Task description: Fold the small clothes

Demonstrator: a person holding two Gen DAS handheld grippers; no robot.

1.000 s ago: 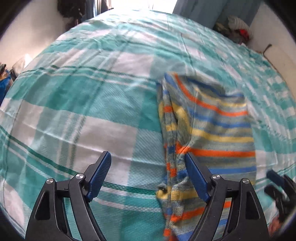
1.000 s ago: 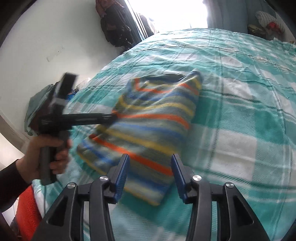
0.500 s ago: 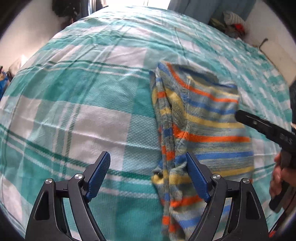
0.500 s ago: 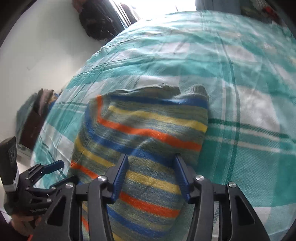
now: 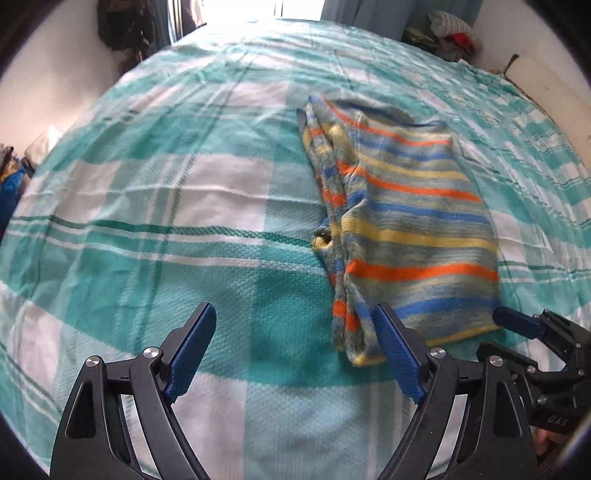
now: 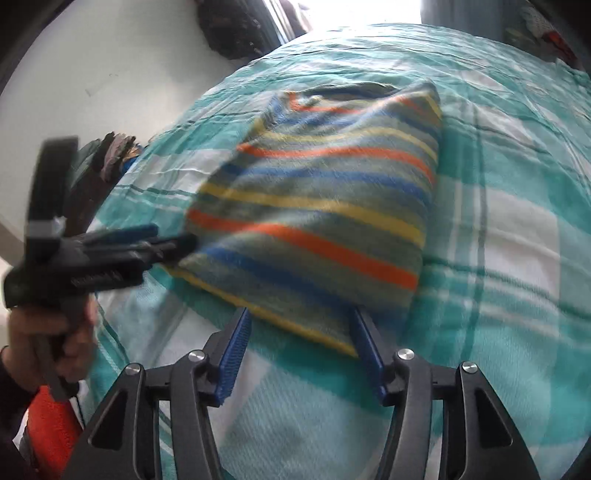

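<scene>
- Left tool: jaws wide apart, nothing between them, over bare bedsheet; its right pad just overlaps the near-left corner of the garment in view, contact can't be confirmed.
- Right tool: jaws part-open and have just been opening; near edge of the garment sits between the pads, pads not pressing on it.
- Striped garment: folded into a rough rectangle, blue/orange/yellow stripes, flat on the bed, bunched along its left edge.
- Hand grips the left tool's handle at left of right-wrist view.
- Far: clothes pile beyond the bed's far-right corner.
</scene>
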